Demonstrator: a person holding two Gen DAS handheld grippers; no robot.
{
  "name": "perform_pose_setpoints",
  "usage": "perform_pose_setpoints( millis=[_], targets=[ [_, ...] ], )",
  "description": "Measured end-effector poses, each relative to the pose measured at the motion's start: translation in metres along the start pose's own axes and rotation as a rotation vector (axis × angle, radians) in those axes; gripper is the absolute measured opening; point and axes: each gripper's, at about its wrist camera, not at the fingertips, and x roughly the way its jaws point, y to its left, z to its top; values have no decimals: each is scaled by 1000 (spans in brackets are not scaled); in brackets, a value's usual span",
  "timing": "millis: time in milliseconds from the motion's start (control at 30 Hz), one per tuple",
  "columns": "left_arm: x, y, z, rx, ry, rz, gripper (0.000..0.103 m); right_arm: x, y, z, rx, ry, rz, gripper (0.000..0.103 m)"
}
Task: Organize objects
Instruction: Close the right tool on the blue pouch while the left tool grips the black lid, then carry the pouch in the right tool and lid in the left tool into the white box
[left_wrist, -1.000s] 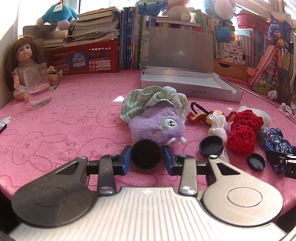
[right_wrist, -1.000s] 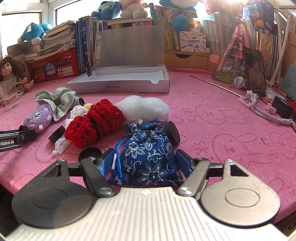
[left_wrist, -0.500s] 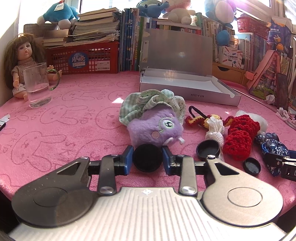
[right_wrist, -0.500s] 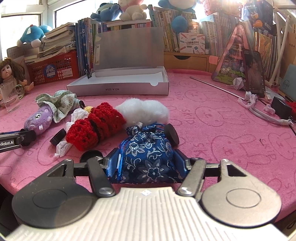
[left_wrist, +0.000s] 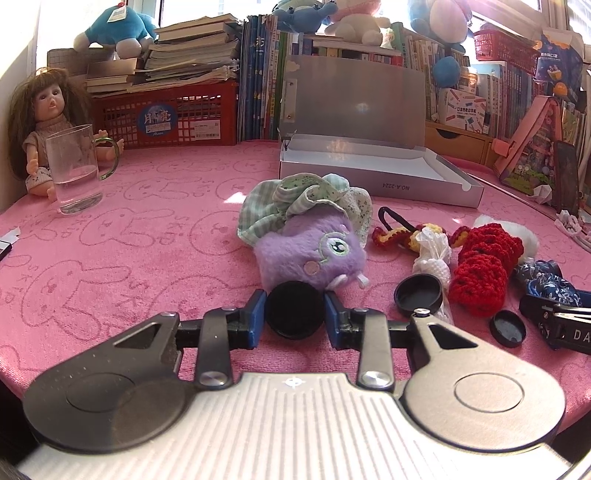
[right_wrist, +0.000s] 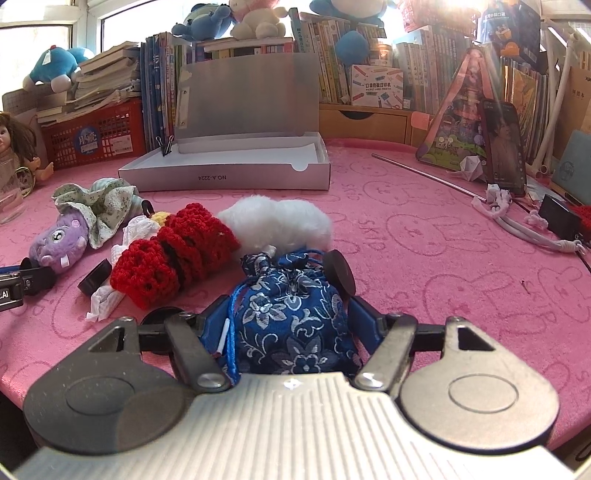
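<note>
On the pink bunny-print cloth, my left gripper (left_wrist: 294, 297) is shut on a black round cap (left_wrist: 294, 314), just in front of a purple plush (left_wrist: 314, 251) in a green checked bonnet. The jaws of my right gripper (right_wrist: 290, 301) are opening. A blue floral drawstring pouch (right_wrist: 291, 325) lies between them, and the pads no longer squeeze it. Beside the pouch are a red crochet piece (right_wrist: 177, 258) and a white fluffy toy (right_wrist: 280, 221). An open silver box (right_wrist: 221, 177) stands behind them.
Two more black caps (left_wrist: 419, 295) (left_wrist: 508, 328) lie to the right of the plush, and a black disc (right_wrist: 340, 273) leans by the pouch. A glass mug (left_wrist: 74, 173) and a doll (left_wrist: 40, 125) are at the left. A phone (right_wrist: 504, 147), a metal rod (right_wrist: 424, 175) and a white cord (right_wrist: 517, 225) are at the right.
The left jaws narrowed onto the black cap. The right jaws pinched the blue pouch half a second ago and have since widened again.
</note>
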Motion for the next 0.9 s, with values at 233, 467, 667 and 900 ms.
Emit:
perform_pose_setpoints(
  millis=[233, 467, 667, 900],
  targets=[
    [-16, -3, 12, 5, -65, -17, 38, -11, -1, 6, 9, 4, 38, 59],
    [-28, -12, 20, 19, -103, -57, 38, -25, 1, 19, 27, -43, 98, 58],
    [-28, -19, 26, 25, -109, -78, 38, -27, 2, 24, 36, -58, 113, 58],
    [-20, -25, 35, 18, -84, -103, 38, -26, 4, 29, 37, -70, 117, 58]
  ],
)
